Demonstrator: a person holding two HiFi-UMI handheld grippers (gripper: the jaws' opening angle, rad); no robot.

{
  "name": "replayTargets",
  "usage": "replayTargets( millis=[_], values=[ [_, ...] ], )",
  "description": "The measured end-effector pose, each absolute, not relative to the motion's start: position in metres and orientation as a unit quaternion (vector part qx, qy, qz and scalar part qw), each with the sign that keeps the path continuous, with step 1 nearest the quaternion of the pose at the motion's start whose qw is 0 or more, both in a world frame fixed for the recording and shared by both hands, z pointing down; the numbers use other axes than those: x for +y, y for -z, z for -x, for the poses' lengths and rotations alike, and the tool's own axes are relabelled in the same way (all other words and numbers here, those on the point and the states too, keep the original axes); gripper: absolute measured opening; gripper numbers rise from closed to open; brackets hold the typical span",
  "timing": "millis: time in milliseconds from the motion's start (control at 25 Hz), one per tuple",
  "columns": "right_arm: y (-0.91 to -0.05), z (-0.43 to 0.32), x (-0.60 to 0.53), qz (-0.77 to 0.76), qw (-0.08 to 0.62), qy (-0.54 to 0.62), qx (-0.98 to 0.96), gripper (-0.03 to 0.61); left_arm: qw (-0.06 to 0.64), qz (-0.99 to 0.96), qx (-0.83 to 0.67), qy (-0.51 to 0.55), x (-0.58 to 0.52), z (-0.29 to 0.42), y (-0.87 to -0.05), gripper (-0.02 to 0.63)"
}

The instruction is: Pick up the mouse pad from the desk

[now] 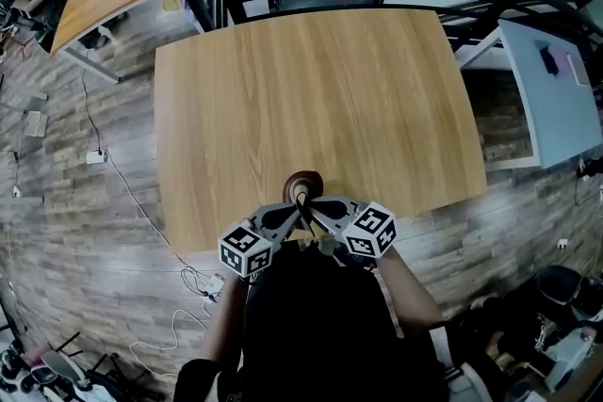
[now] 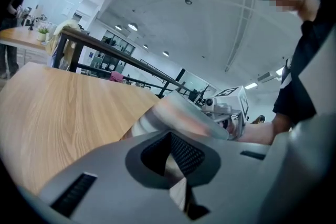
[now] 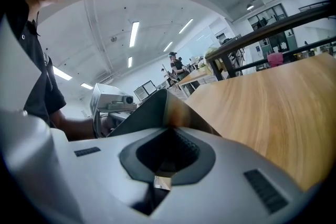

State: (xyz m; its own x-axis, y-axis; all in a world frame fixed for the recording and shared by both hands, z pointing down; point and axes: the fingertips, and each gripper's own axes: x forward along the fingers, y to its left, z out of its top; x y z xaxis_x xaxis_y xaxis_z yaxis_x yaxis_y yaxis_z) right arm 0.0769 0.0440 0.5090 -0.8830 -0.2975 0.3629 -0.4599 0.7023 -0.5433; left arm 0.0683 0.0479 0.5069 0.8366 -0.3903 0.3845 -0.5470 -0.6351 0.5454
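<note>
Above the desk's (image 1: 311,89) near edge, the mouse pad (image 1: 303,187), apparently light and floppy, is held curled, its opposite edges pinched by the left gripper (image 2: 174,164) and right gripper (image 3: 165,161).

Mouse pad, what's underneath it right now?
The mouse pad is pinched by the left gripper and right gripper over the wooden desk. Bare wood shows around it; the spot directly below is covered.

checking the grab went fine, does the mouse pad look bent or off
Yes. The mouse pad, clamped by the left tool and right tool over the desk's near edge, is buckled into a fold instead of flat.
</note>
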Motion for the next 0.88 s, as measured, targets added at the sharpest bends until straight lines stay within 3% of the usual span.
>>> replayTargets(
  millis=[880],
  values=[
    [-0.427,-0.062,0.084,-0.229,0.084,-0.29,-0.925,0.028,0.284,-0.924,-0.248,-0.062,0.088,-0.053,-0.428,0.02]
  ],
)
